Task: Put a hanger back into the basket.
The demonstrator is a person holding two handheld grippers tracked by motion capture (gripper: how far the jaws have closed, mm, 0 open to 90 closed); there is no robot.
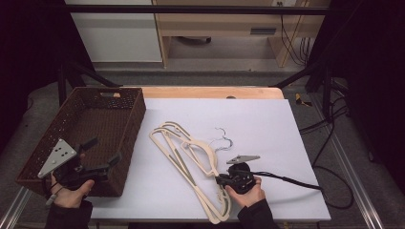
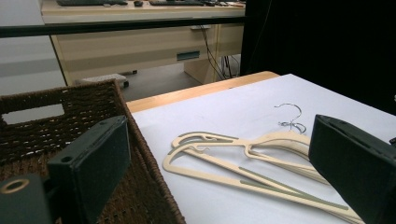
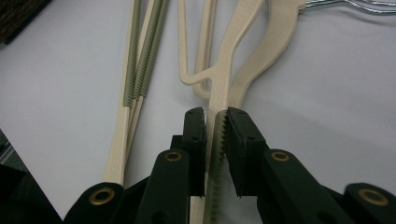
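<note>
Basket (image 1: pixel 125 125) bare inside, left claw (image 1: pixel 106 151) agape over it; right claw (image 3: pixel 215 123) pinching hanger (image 3: pixel 223 84)

The hangers (image 1: pixel 191 157) look like matt cream plastic with ribbed grey-green grip strips, plus shiny wire metal hooks (image 1: pixel 223 138). The basket (image 1: pixel 102 119) is dark brown woven wicker, pretty rough. The counter (image 1: pixel 267 129) has a smooth matt white sheet over pale wood. The right gripper (image 3: pixel 215 116) has matt black plastic fingers (image 3: pixel 195 128) with brass-looking rivets.

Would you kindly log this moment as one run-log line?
right gripper: shut on cream hanger arm | left gripper: open over wicker basket | hangers: piled on white board
</note>
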